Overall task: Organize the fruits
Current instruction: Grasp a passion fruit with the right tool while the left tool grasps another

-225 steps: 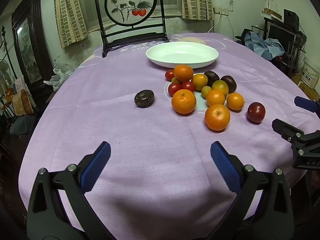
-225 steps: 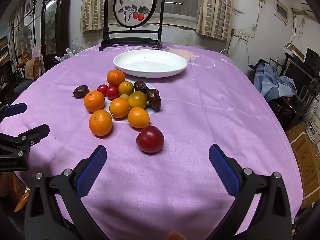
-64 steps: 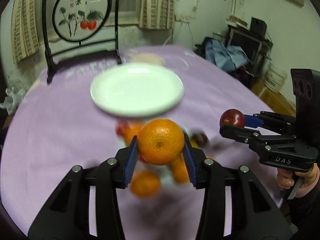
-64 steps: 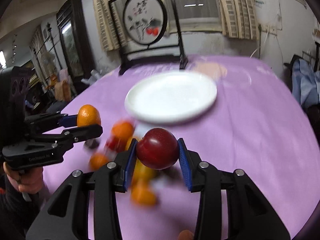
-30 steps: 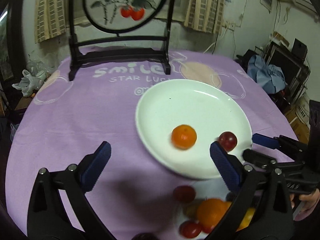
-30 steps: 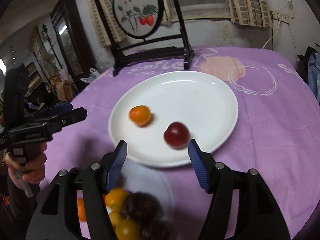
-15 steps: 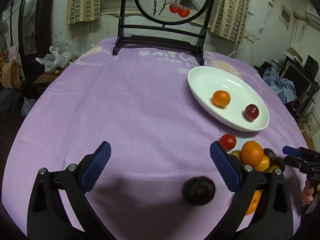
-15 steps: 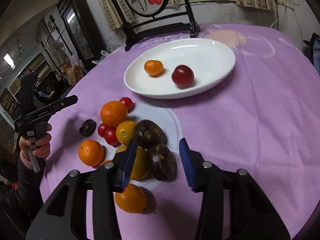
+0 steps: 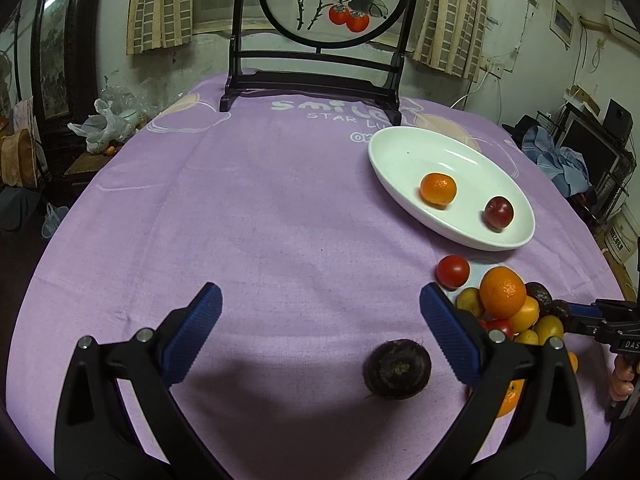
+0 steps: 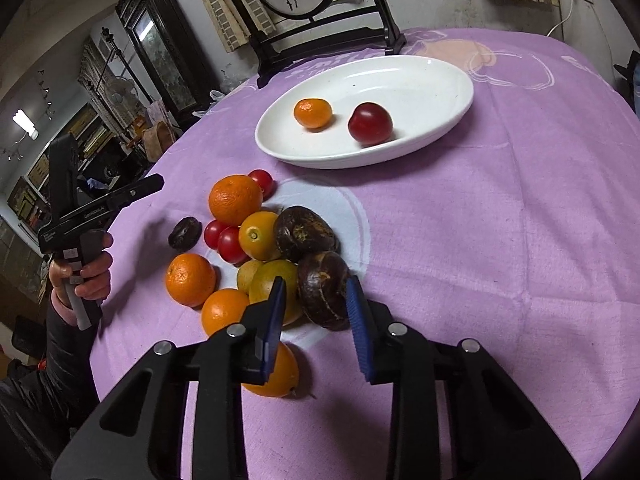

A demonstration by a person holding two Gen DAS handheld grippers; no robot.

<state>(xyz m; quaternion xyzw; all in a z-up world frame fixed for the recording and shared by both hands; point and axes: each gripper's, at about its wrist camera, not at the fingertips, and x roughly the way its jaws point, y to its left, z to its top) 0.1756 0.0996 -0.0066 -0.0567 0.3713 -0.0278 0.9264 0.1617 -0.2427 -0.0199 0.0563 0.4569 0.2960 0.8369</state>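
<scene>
Right wrist view: the right gripper [image 10: 314,304] points down at the fruit pile [image 10: 256,248] in the middle of the purple-clothed desk [image 10: 500,240]. Its blue fingers [image 10: 358,320] have just been closing and now stand narrow on either side of a dark brown fruit [image 10: 324,294]; whether the pads already press on it cannot be told. A second brown fruit [image 10: 304,232] lies touching it on the far side, with oranges, yellow fruits and small red tomatoes packed just beside them.

Toward the far edge sits the white plate [image 10: 432,80], holding an orange [image 10: 313,113] and a red plum [image 10: 370,123], apart from each other.

In the left wrist view the left gripper [image 9: 320,332] has its fingers [image 9: 192,336] spread wide with nothing between them. A lone dark fruit [image 9: 397,369] lies on the cloth near its right finger, apart from the pile. A hand [image 10: 86,272] holds this gripper's handle at the desk's left edge.
</scene>
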